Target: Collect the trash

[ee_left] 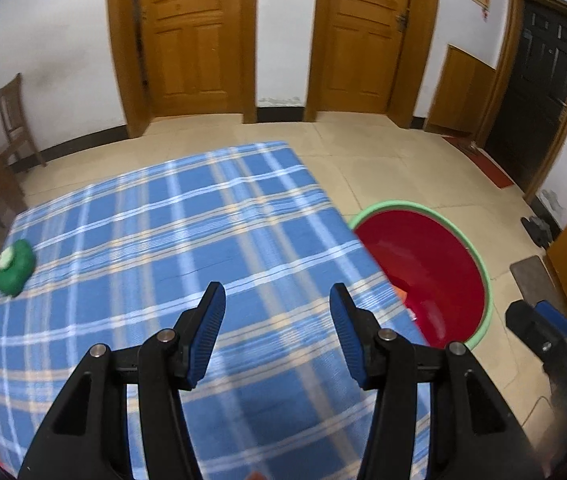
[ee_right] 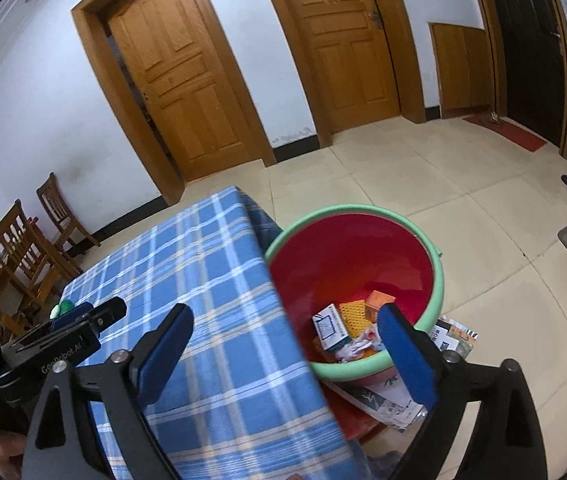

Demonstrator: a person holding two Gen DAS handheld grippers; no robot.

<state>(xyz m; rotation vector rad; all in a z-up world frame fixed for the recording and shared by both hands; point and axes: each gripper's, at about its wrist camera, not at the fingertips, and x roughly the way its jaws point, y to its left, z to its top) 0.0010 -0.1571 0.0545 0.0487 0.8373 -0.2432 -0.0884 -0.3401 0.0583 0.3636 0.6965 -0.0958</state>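
Trash — small boxes, an orange mesh piece, crumpled wrappers — lies in the bottom of the red basin, centre-right of the right wrist frame, just beside the checked tablecloth. Right gripper spread wide, nothing between its fingers. Left gripper released, empty, over the cloth. Green lump at the left edge — cannot identify it.

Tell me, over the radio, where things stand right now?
Left gripper open, empty. Right gripper open, empty, over the table edge. Red basin holds boxes and wrappers; green item remains on the checked cloth. Nothing in the way.
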